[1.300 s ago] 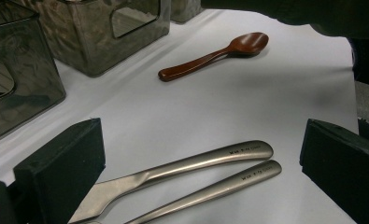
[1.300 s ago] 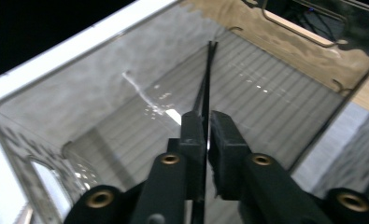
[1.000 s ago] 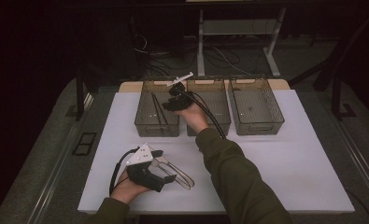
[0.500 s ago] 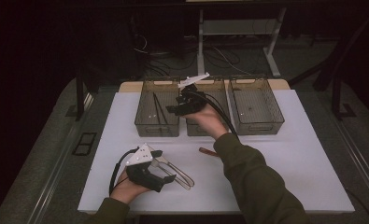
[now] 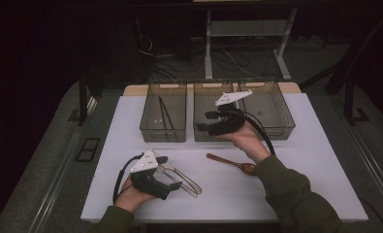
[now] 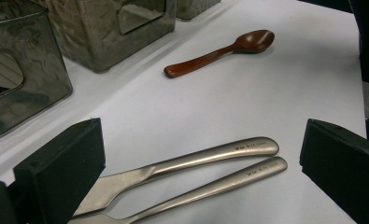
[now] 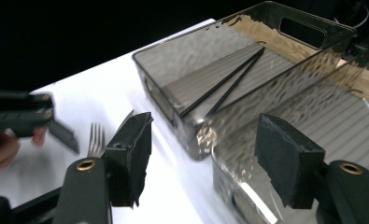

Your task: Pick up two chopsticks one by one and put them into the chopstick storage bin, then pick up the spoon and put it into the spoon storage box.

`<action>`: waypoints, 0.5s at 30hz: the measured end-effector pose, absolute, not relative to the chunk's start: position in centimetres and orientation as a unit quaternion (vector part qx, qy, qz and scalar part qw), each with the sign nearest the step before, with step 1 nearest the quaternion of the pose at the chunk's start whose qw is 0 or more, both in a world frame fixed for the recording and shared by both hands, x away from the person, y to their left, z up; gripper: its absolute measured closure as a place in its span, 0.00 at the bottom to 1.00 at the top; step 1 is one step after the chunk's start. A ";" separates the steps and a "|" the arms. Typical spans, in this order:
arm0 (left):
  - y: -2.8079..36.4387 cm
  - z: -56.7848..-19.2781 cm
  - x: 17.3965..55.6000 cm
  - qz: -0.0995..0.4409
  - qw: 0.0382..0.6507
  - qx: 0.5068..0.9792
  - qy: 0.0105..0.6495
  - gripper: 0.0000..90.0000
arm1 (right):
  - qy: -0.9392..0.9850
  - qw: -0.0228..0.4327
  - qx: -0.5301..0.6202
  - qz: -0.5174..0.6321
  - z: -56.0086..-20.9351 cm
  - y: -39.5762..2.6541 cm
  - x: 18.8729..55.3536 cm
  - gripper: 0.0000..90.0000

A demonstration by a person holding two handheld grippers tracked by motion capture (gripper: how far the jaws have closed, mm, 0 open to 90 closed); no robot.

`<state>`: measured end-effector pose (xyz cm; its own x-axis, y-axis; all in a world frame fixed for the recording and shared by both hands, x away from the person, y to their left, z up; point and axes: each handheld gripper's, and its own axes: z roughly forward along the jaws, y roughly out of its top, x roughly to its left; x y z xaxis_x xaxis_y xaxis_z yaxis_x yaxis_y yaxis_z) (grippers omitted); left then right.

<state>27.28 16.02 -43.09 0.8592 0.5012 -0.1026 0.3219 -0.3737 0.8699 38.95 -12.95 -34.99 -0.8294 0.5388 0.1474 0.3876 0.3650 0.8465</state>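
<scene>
The white worktop (image 5: 295,194) lies lit from above while the room around it sinks into near darkness. A grey floor (image 5: 48,160) runs along both sides. Beyond the far edge stands a pale metal frame (image 5: 249,29) with upright legs, and loose black cables (image 5: 179,58) trail over the floor beside it. A dark post (image 5: 82,97) rises at the left.

Three bins (image 5: 163,99) in row at table's (image 5: 325,184) rear; chopsticks (image 5: 164,112) in left bin; spoon (image 5: 230,163) before middle bin.
</scene>
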 end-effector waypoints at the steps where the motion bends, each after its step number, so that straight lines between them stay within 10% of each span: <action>1: 16.0 -43.1 27.3 0.089 0.501 0.823 0.251 0.00 | 0.821 0.076 0.281 0.490 -35.1 -13.4 38.5 0.39; 15: 15.8 -43.1 27.2 0.089 0.503 0.823 0.248 0.00 | 0.812 0.082 0.300 0.494 -36.9 -20.1 33.9 0.38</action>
<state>27.25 15.81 -43.09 0.8611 0.4980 -0.1027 0.3187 -0.3712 0.8722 33.93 -20.14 -36.91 -0.8060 0.5689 0.1633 0.4065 0.3316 0.8514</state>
